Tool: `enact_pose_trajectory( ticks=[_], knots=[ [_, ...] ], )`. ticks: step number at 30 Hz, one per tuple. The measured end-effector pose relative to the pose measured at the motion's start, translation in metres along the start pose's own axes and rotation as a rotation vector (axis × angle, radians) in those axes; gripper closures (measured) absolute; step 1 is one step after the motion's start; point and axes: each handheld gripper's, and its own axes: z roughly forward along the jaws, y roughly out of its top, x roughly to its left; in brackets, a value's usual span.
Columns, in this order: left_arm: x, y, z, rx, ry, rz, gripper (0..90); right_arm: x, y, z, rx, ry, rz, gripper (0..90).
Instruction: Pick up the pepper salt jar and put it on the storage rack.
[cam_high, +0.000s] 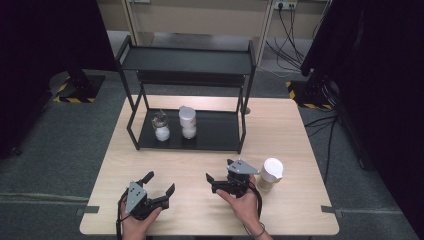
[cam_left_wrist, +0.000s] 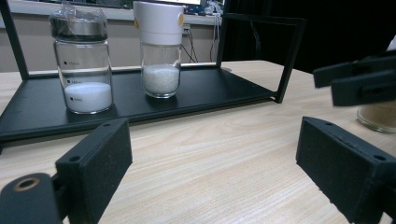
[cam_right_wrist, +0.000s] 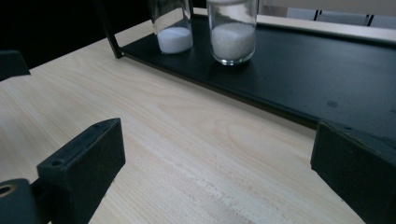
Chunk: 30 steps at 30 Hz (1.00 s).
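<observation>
High view: right gripper (cam_high: 219, 181) jaws wide, empty, w/ white-lidded glass jar of tan powder (cam_high: 270, 175) just beside it at 3 o'clock; glass looks rigid, slick, breakable, so grip the body below the lid. Left gripper (cam_high: 159, 184) wide too. Left gripper view: steel-capped glass jar (cam_left_wrist: 83, 63) & white-capped glass jar (cam_left_wrist: 160, 49) on black metal rack (cam_left_wrist: 219, 88) at 12. Right gripper view: rack's front edge (cam_right_wrist: 261, 100) stands ahead, 1 o'clock.

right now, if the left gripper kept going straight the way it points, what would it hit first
Probably the front edge of the black rack's lower shelf, past bare table. The left gripper is open; the jars stand further back, left of centre.
</observation>
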Motion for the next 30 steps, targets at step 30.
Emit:
enact_pose_trajectory(
  ticks=[30],
  knots=[
    [0.000, 0.000, 0.000, 0.000, 0.000, 0.000, 10.3, -0.003, 0.008, -0.080, -0.032, -0.003, -0.035, 3.5]
  ],
)
